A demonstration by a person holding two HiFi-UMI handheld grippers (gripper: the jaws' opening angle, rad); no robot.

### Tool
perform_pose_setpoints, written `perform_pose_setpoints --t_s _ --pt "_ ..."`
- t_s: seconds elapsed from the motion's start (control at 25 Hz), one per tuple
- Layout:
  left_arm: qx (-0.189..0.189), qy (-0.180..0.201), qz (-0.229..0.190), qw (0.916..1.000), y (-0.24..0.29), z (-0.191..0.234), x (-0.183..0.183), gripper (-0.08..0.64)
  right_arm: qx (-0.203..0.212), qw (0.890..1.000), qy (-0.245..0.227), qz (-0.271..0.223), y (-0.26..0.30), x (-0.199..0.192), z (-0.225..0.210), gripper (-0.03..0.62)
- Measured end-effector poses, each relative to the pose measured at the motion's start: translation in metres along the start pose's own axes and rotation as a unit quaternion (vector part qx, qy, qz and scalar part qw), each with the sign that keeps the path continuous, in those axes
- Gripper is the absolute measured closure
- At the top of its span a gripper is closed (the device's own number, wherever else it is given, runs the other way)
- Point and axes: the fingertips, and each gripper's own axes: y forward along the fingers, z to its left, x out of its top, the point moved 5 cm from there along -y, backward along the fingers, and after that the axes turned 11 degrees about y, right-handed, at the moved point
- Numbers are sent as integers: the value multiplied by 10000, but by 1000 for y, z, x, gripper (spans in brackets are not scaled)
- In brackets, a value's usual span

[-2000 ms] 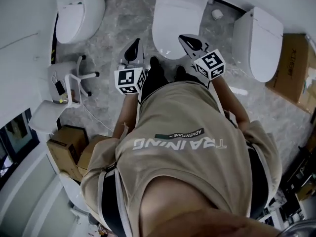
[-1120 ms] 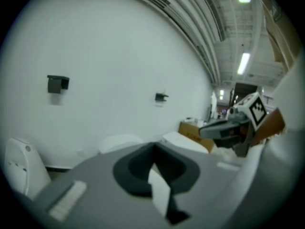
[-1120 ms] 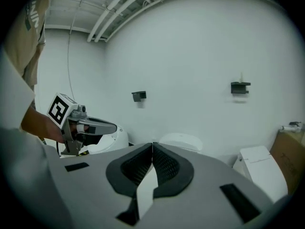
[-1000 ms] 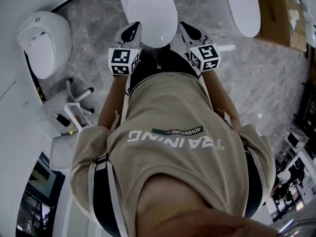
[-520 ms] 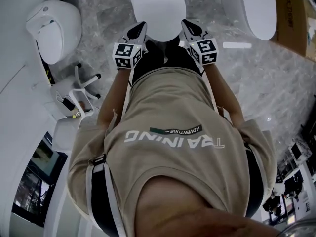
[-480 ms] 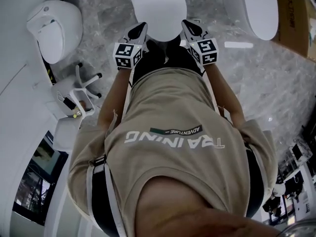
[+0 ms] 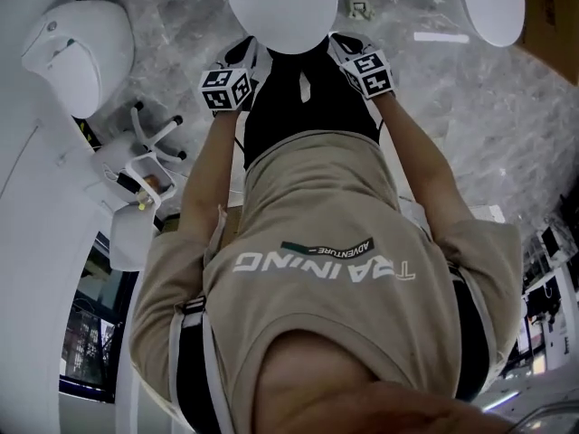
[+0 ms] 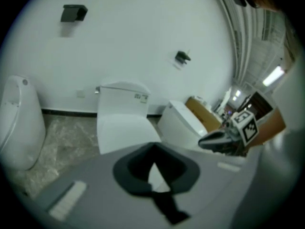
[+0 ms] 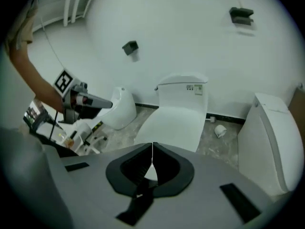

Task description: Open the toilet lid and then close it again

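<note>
The white toilet stands in front of me with its lid down flat on the bowl and its tank against the wall. My left gripper hangs just left of the lid's front edge, apart from it, with its jaws shut and nothing in them. My right gripper hangs just right of that edge, also shut and holding nothing. In the left gripper view the shut tips point at the lid's front, and the right gripper shows beside it.
A second white toilet stands to the right and a rounded white fixture to the left. A white stand sits on the marble floor at the left. A paper roll lies by the wall. Cardboard boxes are at the far right.
Both grippers have sunk lower, down beside the front of the toilet lid. The person has bent further forward. Both pairs of jaws stay shut.
</note>
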Motion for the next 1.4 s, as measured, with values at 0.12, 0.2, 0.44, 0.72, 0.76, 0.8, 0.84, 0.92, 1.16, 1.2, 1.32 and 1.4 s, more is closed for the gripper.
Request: perform_pose_setpoints --t_s 0.12,0.2,0.44,0.72,0.76,0.8,0.84,0.92,1.16,1.2,1.32,1.4 --pt "142 -371 187 9990 20 22 -25 555 -171 9991 42 388 31 -31 -18 577" --pt "292 -614 394 9969 33 32 -47 555 -166 9974 233 666 46 -50 -28 577" --pt "409 -891 1081 9893 58 38 -112 554 -186 9917 726 1050 86 -75 -48 577" --pt "313 -1360 1642 9765 77 38 -158 522 -200 9864 794 1424 114 -99 -63 577" --pt "300 -1447 1755 9733 82 38 -165 470 -199 9854 854 1459 118 -104 -66 577" --pt "294 -1544 1872 9697 88 40 -172 435 -195 9845 910 1489 121 -110 -69 577" --pt "313 -1651 1959 9661 93 41 -178 428 -181 9835 966 1519 124 -116 -72 575" --pt "398 -1892 2009 9603 101 45 -187 428 -105 9814 1147 1537 129 -128 -76 575" --pt "273 -2104 2003 9565 124 46 -199 423 163 9764 1653 1379 139 -142 -81 574" --pt "261 -2121 2012 9560 127 47 -201 423 178 9765 1637 1390 142 -142 -81 574" --pt "209 -2327 1984 9519 130 47 -208 414 192 9732 1694 1546 146 -152 -73 491" --pt "151 -2471 1923 9496 133 48 -213 406 53 9723 1667 1636 146 -157 -73 526"
